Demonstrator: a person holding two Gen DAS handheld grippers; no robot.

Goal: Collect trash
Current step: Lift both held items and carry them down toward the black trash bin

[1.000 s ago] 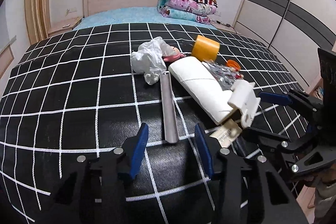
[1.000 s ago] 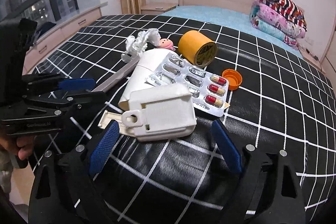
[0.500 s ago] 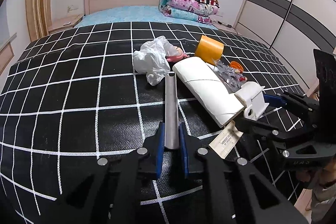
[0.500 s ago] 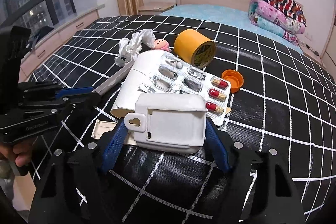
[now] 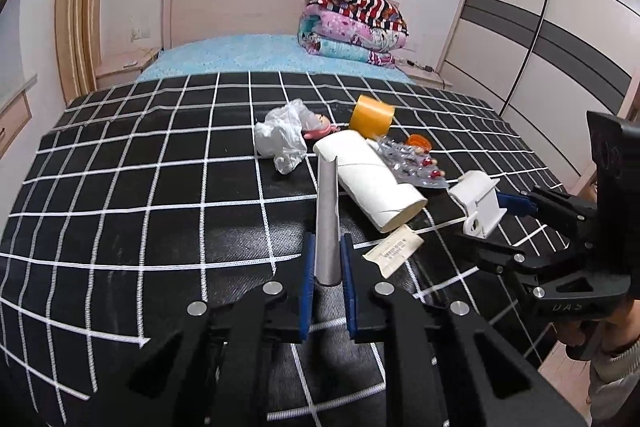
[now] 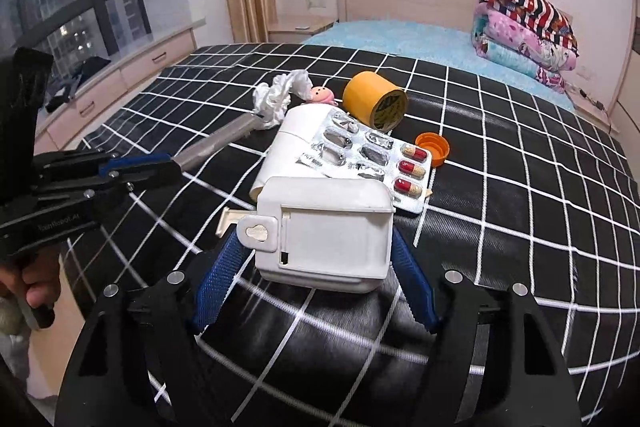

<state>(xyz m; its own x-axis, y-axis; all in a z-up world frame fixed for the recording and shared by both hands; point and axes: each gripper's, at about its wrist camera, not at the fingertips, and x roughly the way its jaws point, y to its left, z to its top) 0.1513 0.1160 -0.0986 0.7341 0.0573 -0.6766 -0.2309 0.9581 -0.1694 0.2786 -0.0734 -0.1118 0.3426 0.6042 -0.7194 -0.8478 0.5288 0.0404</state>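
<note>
My left gripper is shut on the near end of a grey tube, which slants away toward a white plastic bag. My right gripper is shut on a white plastic box, its blue pads pressing both sides, and holds it just above the cover. Behind the box lie a white cardboard roll, a blister pack with red capsules, an orange cap, a yellow tape roll and a pink toy. A paper label lies by the roll.
Everything lies on a bed with a black, white-gridded cover. Folded quilts sit by the headboard. A wardrobe stands to the right, and a window with low drawers to the left. A hand holds the left gripper's handle.
Both grippers went from open to shut, the left on the grey tube and the right on the white box. Both have risen a little with their loads.
</note>
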